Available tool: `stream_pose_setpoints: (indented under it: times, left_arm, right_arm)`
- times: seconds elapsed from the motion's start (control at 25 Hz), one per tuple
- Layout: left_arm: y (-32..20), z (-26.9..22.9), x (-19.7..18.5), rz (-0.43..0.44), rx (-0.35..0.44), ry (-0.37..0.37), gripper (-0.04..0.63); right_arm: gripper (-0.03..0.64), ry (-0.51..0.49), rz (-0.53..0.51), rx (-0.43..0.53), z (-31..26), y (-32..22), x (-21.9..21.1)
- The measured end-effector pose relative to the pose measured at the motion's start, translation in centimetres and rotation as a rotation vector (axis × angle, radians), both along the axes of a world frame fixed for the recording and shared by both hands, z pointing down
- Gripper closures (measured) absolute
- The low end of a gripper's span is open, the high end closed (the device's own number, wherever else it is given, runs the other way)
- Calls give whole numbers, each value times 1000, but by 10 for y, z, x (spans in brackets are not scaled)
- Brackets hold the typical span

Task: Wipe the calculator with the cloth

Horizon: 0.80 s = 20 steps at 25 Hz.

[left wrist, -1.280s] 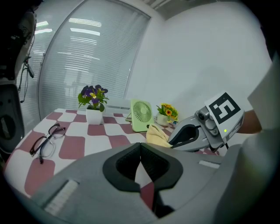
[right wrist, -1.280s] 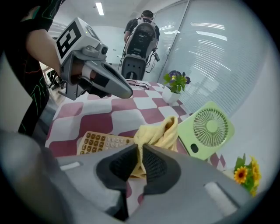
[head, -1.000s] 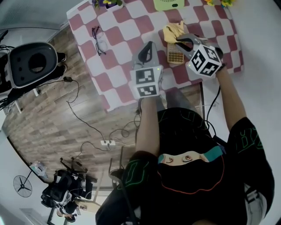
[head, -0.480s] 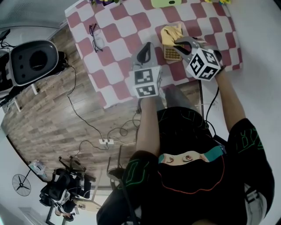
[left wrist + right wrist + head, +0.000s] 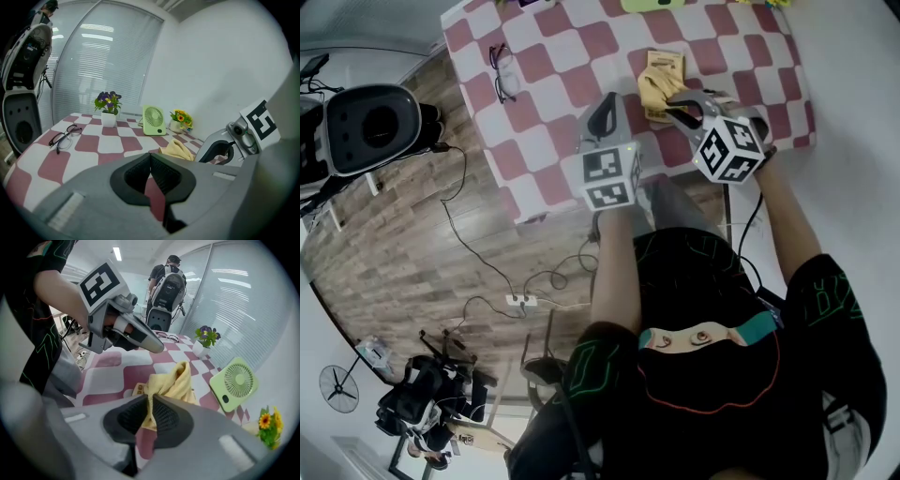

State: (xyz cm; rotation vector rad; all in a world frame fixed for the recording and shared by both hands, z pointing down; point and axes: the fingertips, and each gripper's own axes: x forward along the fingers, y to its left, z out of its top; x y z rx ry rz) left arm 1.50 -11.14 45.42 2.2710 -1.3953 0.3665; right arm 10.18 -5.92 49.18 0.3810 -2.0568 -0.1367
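My right gripper (image 5: 149,401) is shut on a yellow cloth (image 5: 173,380), which bunches up beyond the jaws. Only a tan corner of the calculator (image 5: 138,389) with buttons peeks out under the cloth's left side. In the head view the cloth (image 5: 654,82) lies just ahead of the right gripper (image 5: 673,101), and the calculator is mostly hidden beneath them. My left gripper (image 5: 605,114) hovers to the left over the checked table, shut with nothing between its jaws (image 5: 150,164). From it I see the cloth (image 5: 177,149) and the right gripper (image 5: 220,150).
The red-and-white checked table (image 5: 544,159) has its near edge just below both grippers. Black glasses (image 5: 501,71) lie at the left. A green fan (image 5: 153,120), a purple flower pot (image 5: 108,110) and yellow flowers (image 5: 180,121) stand at the back. A backpack-like device (image 5: 370,127) stands on the floor.
The right gripper has drawn the cloth over the calculator, which lay bare beside the jaws before. The left gripper has stayed roughly where it was.
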Motion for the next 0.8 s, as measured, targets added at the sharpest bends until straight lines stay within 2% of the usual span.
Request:
stream_pose_setpoints:
  times: [0.48,0.8]
  left_arm:
    - [23,-2,-3,-64,13,3,584]
    - [31,-10,-5,-109,38,-3,584]
  right_arm:
    - [580,-38,-31,-16,-1,34,-10]
    - [580,-125,-19,-113,-12,51,-15]
